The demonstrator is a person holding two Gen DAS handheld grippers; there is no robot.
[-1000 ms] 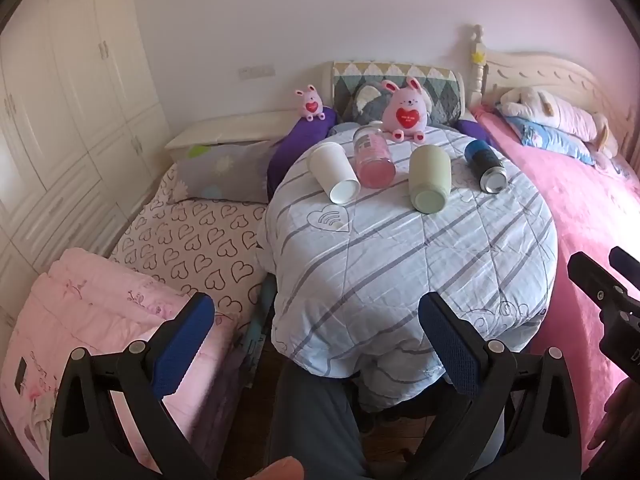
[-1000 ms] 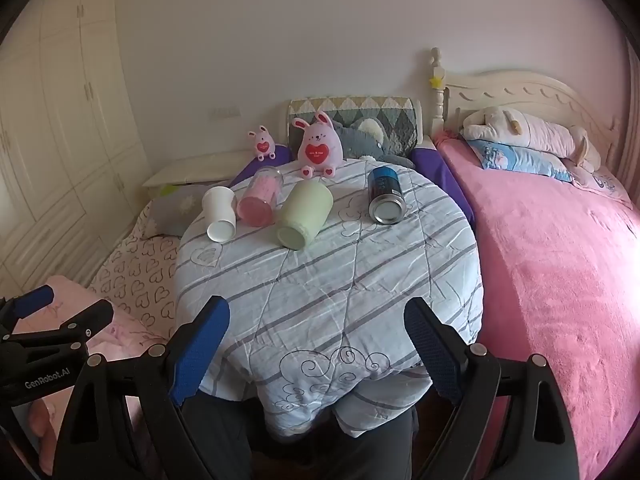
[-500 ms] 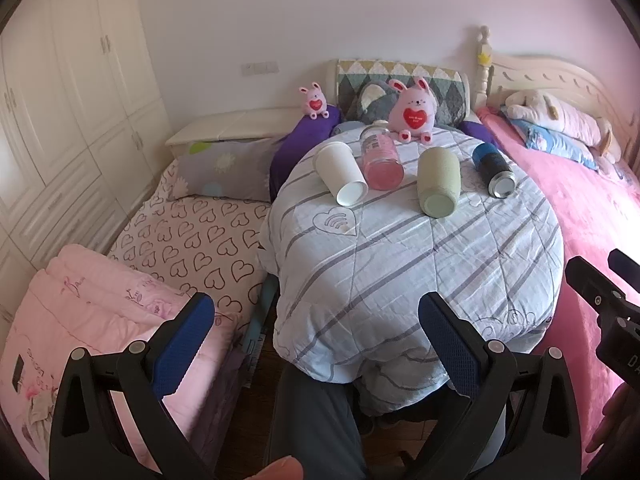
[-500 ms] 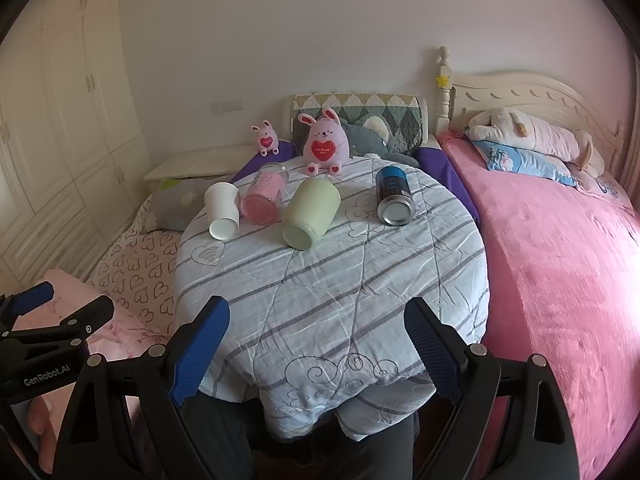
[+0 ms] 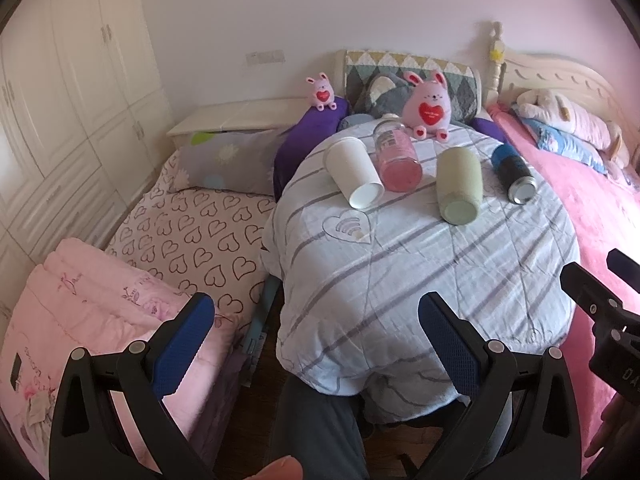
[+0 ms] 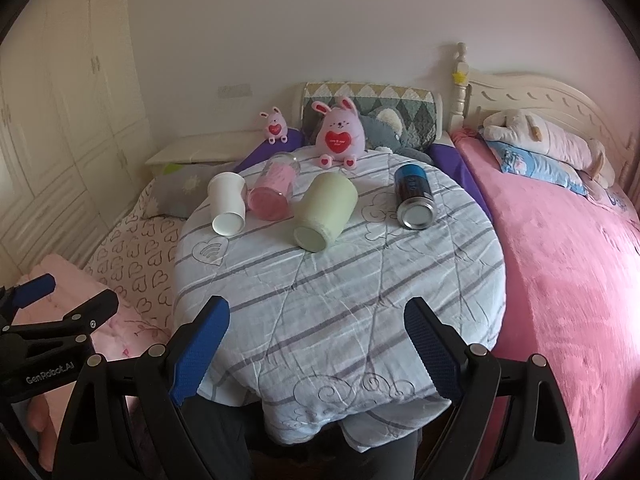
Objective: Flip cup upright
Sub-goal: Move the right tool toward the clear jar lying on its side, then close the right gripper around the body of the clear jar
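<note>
Several cups lie on their sides at the far side of a round table with a striped cloth (image 5: 420, 272) (image 6: 340, 288): a white paper cup (image 5: 354, 178) (image 6: 228, 204), a clear pink cup (image 5: 398, 158) (image 6: 274, 192), a pale green cup (image 5: 458, 186) (image 6: 326, 212) and a blue can (image 5: 514, 174) (image 6: 414, 196). Their bases face me. My left gripper (image 5: 316, 344) is open and empty at the table's near left edge. My right gripper (image 6: 316, 344) is open and empty over the near edge.
A pink plush rabbit (image 5: 426, 106) (image 6: 340, 134) sits behind the cups. A heart-print bed (image 5: 192, 236) and folded pink blanket (image 5: 80, 312) lie left. A pink bed (image 6: 560, 248) lies right. Each gripper shows at the edge of the other's view.
Both grippers have moved slightly forward toward the table and stayed open. The cups have not moved.
</note>
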